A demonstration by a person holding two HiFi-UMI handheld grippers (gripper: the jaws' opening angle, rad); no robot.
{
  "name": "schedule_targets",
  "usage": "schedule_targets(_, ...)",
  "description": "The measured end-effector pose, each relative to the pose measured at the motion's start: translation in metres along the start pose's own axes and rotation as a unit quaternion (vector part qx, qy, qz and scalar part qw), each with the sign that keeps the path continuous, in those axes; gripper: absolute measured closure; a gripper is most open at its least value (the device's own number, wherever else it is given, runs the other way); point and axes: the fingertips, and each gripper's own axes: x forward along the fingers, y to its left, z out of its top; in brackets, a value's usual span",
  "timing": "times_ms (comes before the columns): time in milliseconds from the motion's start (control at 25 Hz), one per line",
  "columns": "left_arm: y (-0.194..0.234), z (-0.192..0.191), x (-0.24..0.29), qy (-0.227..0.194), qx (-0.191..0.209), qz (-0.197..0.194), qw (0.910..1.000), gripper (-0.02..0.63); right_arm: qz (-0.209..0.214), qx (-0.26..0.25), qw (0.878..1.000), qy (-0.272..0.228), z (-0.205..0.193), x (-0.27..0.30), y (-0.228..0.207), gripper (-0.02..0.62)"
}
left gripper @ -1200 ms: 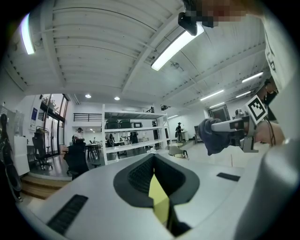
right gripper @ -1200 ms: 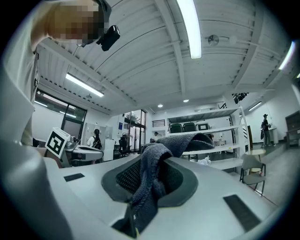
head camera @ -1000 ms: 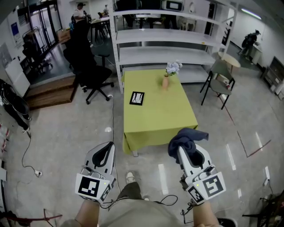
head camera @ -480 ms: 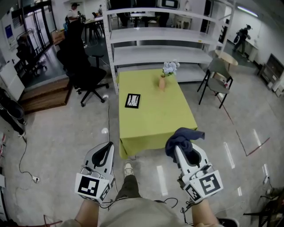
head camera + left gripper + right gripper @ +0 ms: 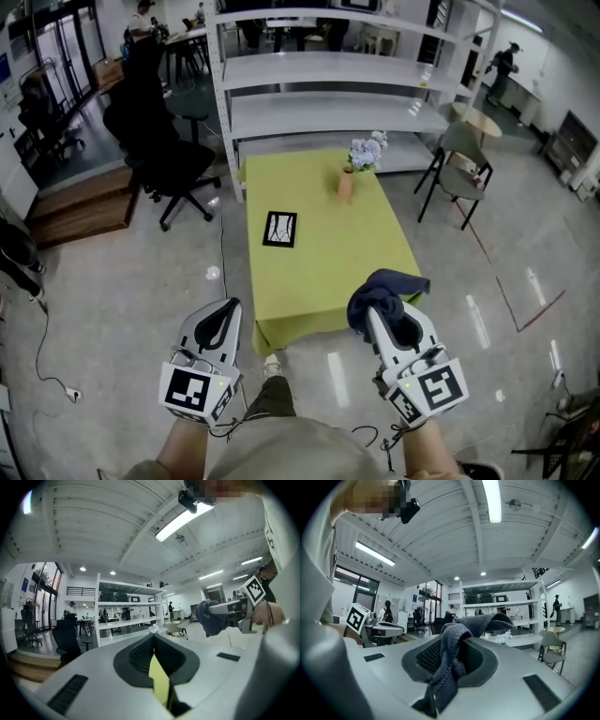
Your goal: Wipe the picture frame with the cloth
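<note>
Right gripper (image 5: pixel 380 317) has its jaws clamped on the dark blue cloth (image 5: pixel 386 289), which bunches over the tips and hides them from my head view. I see the left gripper (image 5: pixel 228 311) closed on nothing. On the green table (image 5: pixel 356 253) ahead, a small vase (image 5: pixel 346 184) holds pale flowers (image 5: pixel 365 147). The picture frame (image 5: pixel 279 229) lies flat toward the table's left side, its picture too small to read. White shelving (image 5: pixel 328 75) stands behind.

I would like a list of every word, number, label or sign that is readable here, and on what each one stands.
No text can be read anywhere.
The left gripper and right gripper: each cube bears only a black-and-white square marker, no letters.
The picture frame: a line drawing, no words visible.
The blue sign on the far wall: too small to read.
The dark cloth in the right gripper: no label shows.
</note>
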Motion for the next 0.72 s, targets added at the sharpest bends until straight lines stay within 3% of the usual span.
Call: schedule_targets(720, 0.192, -0.021, 0.167, 0.035, -0.012, -0.026, 0.9990, 0.598, -0.017, 0.005, 0.999, 0.043, 0.006, 0.253, -0.051, 0.520)
